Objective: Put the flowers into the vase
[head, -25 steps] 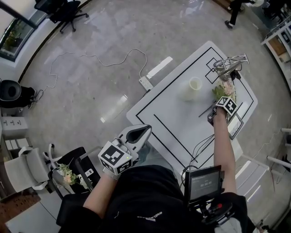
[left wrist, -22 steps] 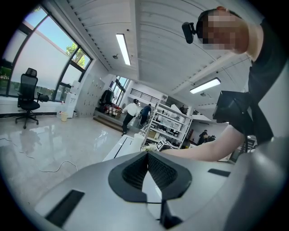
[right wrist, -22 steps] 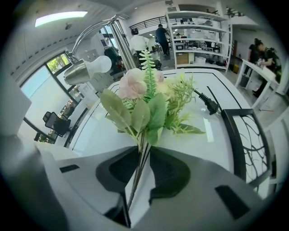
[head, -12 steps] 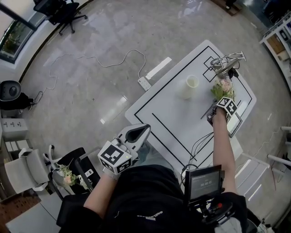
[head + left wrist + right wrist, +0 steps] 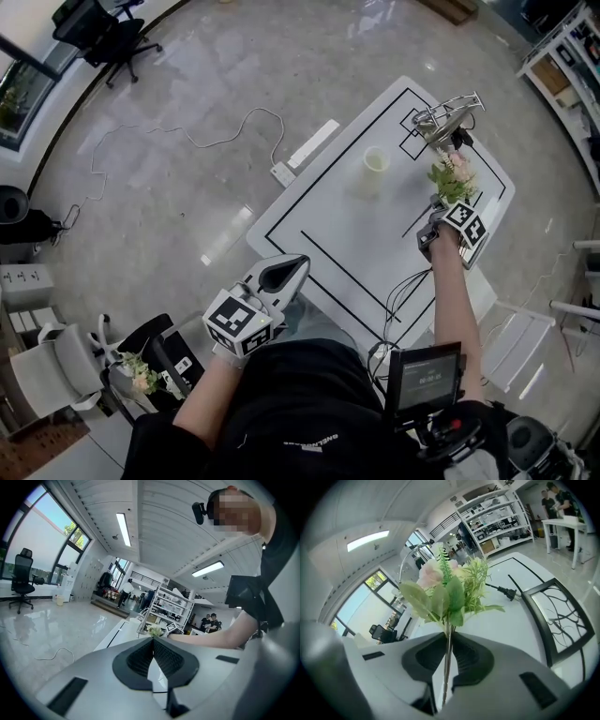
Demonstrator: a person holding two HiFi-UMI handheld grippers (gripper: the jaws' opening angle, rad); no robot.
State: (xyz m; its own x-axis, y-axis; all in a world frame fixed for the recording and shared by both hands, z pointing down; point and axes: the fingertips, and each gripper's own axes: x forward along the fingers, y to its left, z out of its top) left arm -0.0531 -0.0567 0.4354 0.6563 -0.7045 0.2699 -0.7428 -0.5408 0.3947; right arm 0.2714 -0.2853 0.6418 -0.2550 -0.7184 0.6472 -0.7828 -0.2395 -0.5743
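**Vase and contents.** A cream, cylindrical vase [image 5: 375, 161] stands upright on the white worktop ruled with black lines [image 5: 347, 239]. Its mouth faces up and only its pale inside shows.

**Flowers.** A small bunch of pale pink artificial flowers with green leaves [image 5: 453, 176] is outside the vase, to its right in the head view. It is held by the right claw [image 5: 442, 202] over the far right part of the worktop.

**Right claw.** Its 2 jaws have just been closing and now pinch the thin stem, which runs down the narrow gap between them.

**Axis.** The bunch lies in line with the claw. The blooms sit ahead of the jaw tips and point away from the person, toward a silver wire stand [image 5: 448, 114] at the worktop's far corner.

**Surroundings.**
- A black power cord with its plug [image 5: 506, 591] lies on the worktop beyond the blooms.
- A black-framed panel with a branch pattern [image 5: 555, 620] lies to their right.
- A white power strip [image 5: 281, 173] sits on the grey floor beside the worktop's left edge.
- A 2nd small bouquet [image 5: 142, 375] rests among the chairs at the lower left of the head view.

**Left claw** [image 5: 153, 641]. Its jaws are pressed together with nothing in them. It is held low by the person's body, off the near edge of the worktop.
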